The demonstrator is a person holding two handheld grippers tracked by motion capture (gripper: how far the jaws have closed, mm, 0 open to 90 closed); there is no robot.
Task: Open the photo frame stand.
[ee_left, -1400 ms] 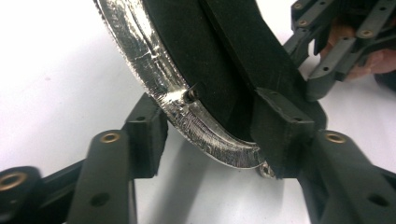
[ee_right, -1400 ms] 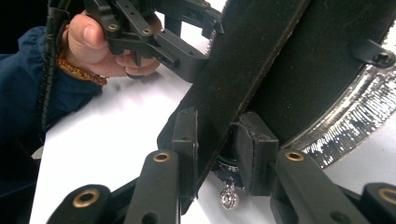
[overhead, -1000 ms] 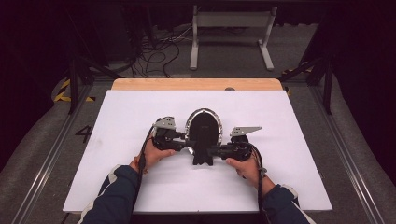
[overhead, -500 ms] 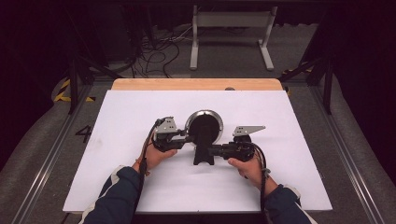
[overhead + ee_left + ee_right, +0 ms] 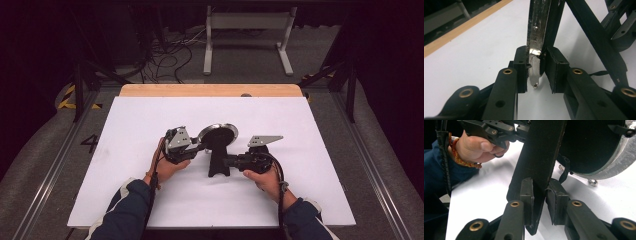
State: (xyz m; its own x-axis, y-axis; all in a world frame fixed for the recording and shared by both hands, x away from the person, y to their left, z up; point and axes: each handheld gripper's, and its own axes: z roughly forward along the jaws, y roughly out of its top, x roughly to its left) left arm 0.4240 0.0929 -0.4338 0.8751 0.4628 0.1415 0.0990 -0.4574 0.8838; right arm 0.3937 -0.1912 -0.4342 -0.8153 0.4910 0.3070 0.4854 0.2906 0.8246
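Near the middle of the white table (image 5: 125, 150), a round mirror (image 5: 218, 134) with a silver rim is held raised on its black strut (image 5: 219, 160). The left gripper (image 5: 535, 72) is clenched on the rim's edge, and the right gripper (image 5: 540, 195) grasps the strut low down. The step in hand appears to be setting the strut's angle; next, the strut's foot probably needs seating flat before either grip loosens, lest the mirror tip.

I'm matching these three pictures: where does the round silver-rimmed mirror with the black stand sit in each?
High view: mirror at table centre, between both tongs.
Left gripper view: its silver rim top centre, pinched.
Right gripper view: dark back upper right.
Shared landmark: black stand.
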